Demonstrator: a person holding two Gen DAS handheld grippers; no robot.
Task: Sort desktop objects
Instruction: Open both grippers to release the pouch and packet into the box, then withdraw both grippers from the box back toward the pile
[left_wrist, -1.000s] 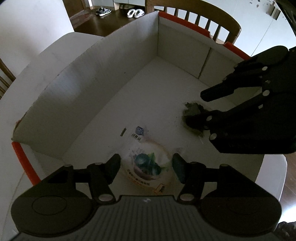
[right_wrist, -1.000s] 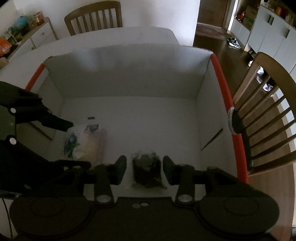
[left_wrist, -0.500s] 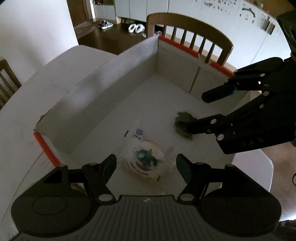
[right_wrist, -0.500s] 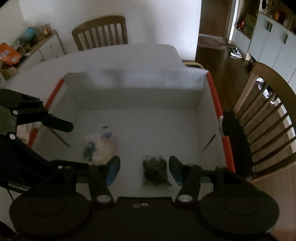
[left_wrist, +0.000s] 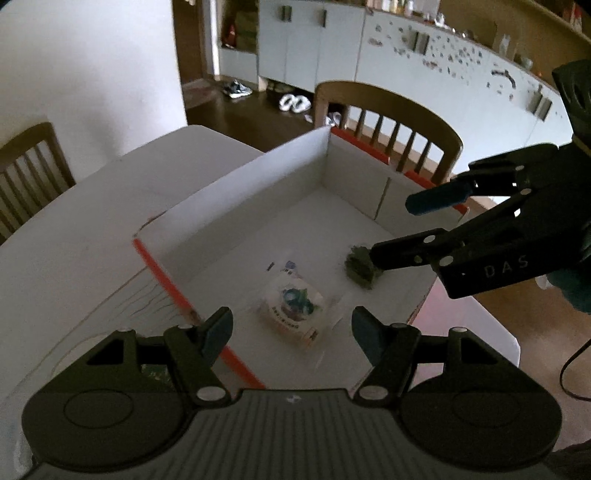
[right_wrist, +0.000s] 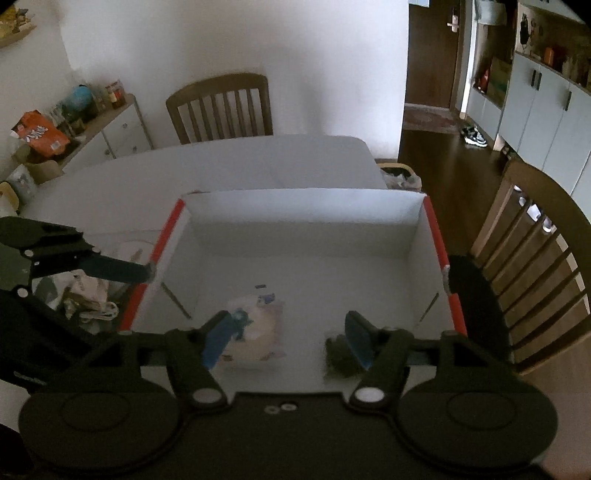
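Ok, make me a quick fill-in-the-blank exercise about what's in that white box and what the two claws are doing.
1. The clear packet and the dark green bundle both lie inside the white ____.
2. The box has edges trimmed in ____.
3. The left claw holds ____ between its fingers.
4. Seen from the right claw, the clear packet lies to the ____ of the green bundle.

Missing words: box; red; nothing; left
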